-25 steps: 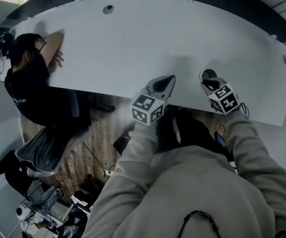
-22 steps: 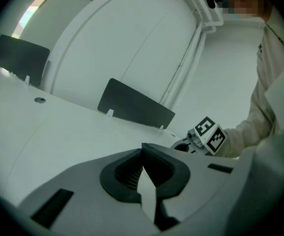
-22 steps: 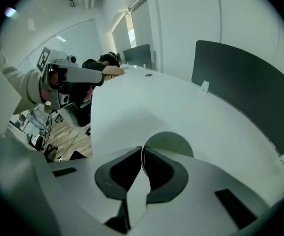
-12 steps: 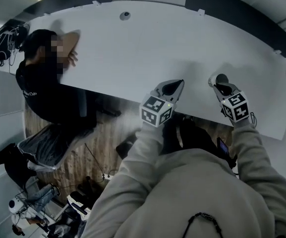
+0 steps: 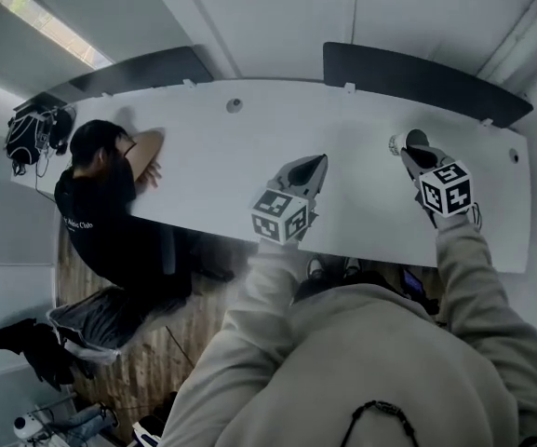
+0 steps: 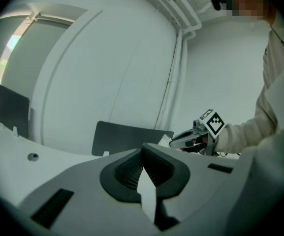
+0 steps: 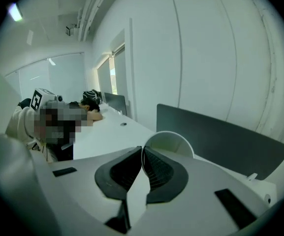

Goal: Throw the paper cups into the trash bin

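A white paper cup (image 5: 398, 142) hangs above the right part of the long white table (image 5: 249, 138). My right gripper (image 5: 408, 145) is shut on the cup's rim; its jaws have just been closing, with the rim between them. In the right gripper view the cup's (image 7: 169, 140) open mouth shows just past the right gripper (image 7: 142, 151). My left gripper (image 5: 316, 162) hovers over the table's middle, shut and with nothing in it (image 6: 142, 150). The left gripper view shows the right gripper (image 6: 181, 137) with the cup (image 6: 165, 140) at its tip. No trash bin is in view.
A person (image 5: 110, 203) sits at the table's left end with head resting on an arm. A dark backpack (image 5: 31, 138) lies beyond. Two dark partition panels (image 5: 408, 77) stand along the table's far edge. A round cable grommet (image 5: 234, 105) sits in the tabletop.
Both grippers have risen off the table. The right one carries the cup up with it. The head view has tilted up, so the far wall and partitions now show.
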Motion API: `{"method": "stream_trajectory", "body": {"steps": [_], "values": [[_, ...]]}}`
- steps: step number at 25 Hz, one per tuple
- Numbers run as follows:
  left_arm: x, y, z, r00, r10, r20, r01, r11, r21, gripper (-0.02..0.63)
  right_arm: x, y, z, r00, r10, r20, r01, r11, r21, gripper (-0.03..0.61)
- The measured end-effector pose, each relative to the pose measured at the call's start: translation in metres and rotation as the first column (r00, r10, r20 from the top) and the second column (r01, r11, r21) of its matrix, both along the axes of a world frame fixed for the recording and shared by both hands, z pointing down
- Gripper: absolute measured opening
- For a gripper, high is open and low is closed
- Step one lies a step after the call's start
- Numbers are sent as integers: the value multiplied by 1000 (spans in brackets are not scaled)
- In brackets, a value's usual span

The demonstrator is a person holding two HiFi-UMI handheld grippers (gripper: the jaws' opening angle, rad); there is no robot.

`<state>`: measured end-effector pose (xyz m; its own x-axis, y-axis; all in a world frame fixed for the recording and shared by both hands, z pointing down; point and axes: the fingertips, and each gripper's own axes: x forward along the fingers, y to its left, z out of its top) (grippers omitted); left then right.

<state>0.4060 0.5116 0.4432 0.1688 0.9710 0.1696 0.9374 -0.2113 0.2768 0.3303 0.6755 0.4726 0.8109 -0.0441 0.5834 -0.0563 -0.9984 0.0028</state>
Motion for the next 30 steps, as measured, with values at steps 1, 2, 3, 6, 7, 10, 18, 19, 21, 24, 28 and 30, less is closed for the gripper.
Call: {"method": "stream_trajectory", "body": {"steps": [1,2,3,6,7,10,18,19,21,24,28,30], "values": [[-1,6,-10,1000,11,-16,-11,1000,-8,-11,2,2,-12,1000,1,-20,-1,1000,-8,38],[-2,13,-20,999,23,-34,-23,1000,-14,-11,5,4,-23,999,0,-38,0,1000,-15,38],[-3,20,-30,998,35,-51,-36,999,-20,-11,6,7,-34,998,-1,-55,0,1000,-20,38],[-3,38,-64,992,61,-110,-67,997,-45,-11,13,10,-67,994,-10,-107,6,999,-35,38],[-3,40,-75,989,69,-133,-77,996,-52,-11,15,9,-77,993,-20,-121,14,999,-47,38],[-6,47,-97,973,84,-213,-100,993,-62,-11,14,2,-92,992,-64,-108,58,997,-56,38],[-21,67,-123,942,89,-323,-135,983,-123,-11,-3,9,-98,997,-72,-40,68,994,-90,38],[-21,64,-126,942,78,-327,-128,982,-136,-11,-7,10,-99,997,-67,-45,63,995,-82,38],[-15,58,-137,945,25,-326,-88,980,-178,-11,-12,12,-101,997,-63,-50,60,996,-61,38],[-8,56,-143,946,-9,-324,-59,978,-202,-11,-18,8,-95,996,-84,-34,82,995,-49,38],[-15,77,-120,943,-2,-332,-54,986,-157,-11,-37,23,-73,995,-100,4,100,992,-70,38],[-10,84,-110,944,-15,-330,-33,990,-140,-11,-37,34,-64,995,-100,2,100,994,-51,38]]}}
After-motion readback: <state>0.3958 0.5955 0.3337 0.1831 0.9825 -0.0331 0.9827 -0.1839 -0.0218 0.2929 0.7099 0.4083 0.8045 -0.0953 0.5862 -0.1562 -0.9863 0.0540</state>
